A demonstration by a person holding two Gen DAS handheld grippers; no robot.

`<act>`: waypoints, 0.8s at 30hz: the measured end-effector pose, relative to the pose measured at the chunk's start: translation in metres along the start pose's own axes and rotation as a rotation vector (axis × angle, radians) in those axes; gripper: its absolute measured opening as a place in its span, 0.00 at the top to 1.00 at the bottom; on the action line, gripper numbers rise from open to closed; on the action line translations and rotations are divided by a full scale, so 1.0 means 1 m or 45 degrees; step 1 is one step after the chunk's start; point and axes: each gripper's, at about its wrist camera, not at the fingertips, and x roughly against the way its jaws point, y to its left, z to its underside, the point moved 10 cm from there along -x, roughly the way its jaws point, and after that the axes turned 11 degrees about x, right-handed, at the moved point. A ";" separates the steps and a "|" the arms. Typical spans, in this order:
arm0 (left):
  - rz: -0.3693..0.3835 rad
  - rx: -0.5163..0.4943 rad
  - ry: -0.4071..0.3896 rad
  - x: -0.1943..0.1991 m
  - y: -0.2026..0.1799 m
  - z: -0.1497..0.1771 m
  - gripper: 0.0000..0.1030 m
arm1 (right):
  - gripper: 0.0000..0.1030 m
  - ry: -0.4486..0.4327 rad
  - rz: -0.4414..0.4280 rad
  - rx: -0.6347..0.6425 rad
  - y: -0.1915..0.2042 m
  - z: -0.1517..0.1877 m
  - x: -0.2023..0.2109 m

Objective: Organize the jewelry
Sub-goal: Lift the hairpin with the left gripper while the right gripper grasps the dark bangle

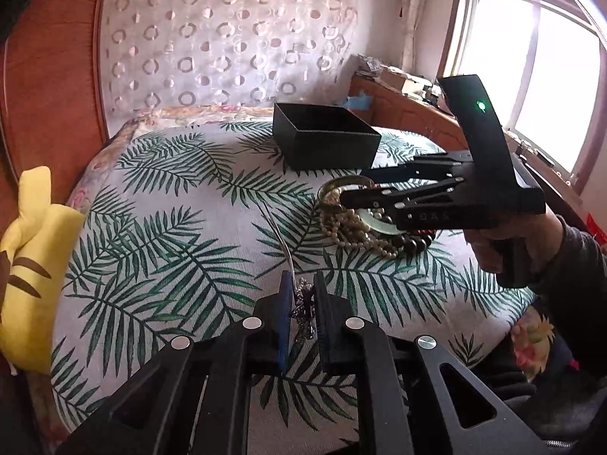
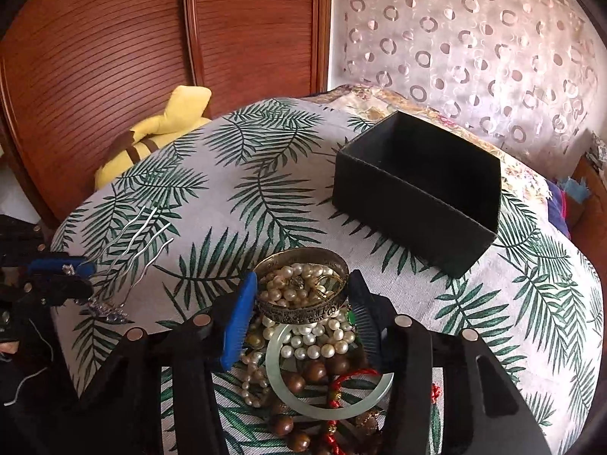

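Left gripper (image 1: 303,295) is pinching the jewelled head of a silver hair comb (image 2: 132,235), wavy prongs sticking out past the fingertips. Right gripper (image 2: 299,303) is standing spread around a brass cuff bangle (image 2: 303,292), pads just beside it, not yet clamping. The cuff is sitting on a heap of pearls (image 2: 303,341), wooden beads and a jade ring at lower centre. Black box (image 2: 417,189) is waiting open, upper right.

Risk: pearls tangled through the cuff may be dragging up with it; comb prongs may be snagging the bedspread (image 1: 170,227). Room toward the box is looking free; bed edge is falling away lower left
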 end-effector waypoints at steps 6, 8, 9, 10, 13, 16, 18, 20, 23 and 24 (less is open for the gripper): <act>0.005 -0.004 -0.021 -0.002 -0.001 -0.010 0.90 | 0.51 -0.062 0.009 0.007 -0.002 -0.008 0.012; 0.008 -0.004 -0.029 -0.003 -0.002 -0.014 0.90 | 0.51 -0.070 0.015 0.010 -0.003 -0.010 0.015; 0.008 -0.006 -0.033 -0.004 -0.002 -0.016 0.90 | 0.51 -0.071 0.014 0.011 -0.004 -0.011 0.016; 0.008 -0.009 -0.038 -0.004 -0.003 -0.019 0.90 | 0.51 -0.070 0.012 0.014 -0.005 -0.011 0.017; 0.012 -0.015 -0.051 -0.004 -0.005 -0.025 0.90 | 0.52 -0.081 0.008 0.014 -0.009 -0.013 0.021; 0.020 -0.023 -0.069 -0.005 -0.008 -0.033 0.90 | 0.52 -0.092 0.024 0.023 -0.013 -0.017 0.027; 0.025 -0.033 -0.081 -0.006 -0.012 -0.040 0.90 | 0.52 -0.104 0.029 0.018 -0.017 -0.020 0.030; 0.027 -0.043 -0.089 -0.007 -0.015 -0.045 0.90 | 0.57 -0.117 0.036 0.015 -0.022 -0.024 0.035; 0.035 -0.054 -0.104 -0.010 -0.019 -0.057 0.90 | 0.61 -0.130 0.055 0.018 -0.028 -0.029 0.040; 0.034 -0.061 -0.111 -0.011 -0.020 -0.062 0.90 | 0.61 -0.127 0.038 0.020 -0.030 -0.029 0.040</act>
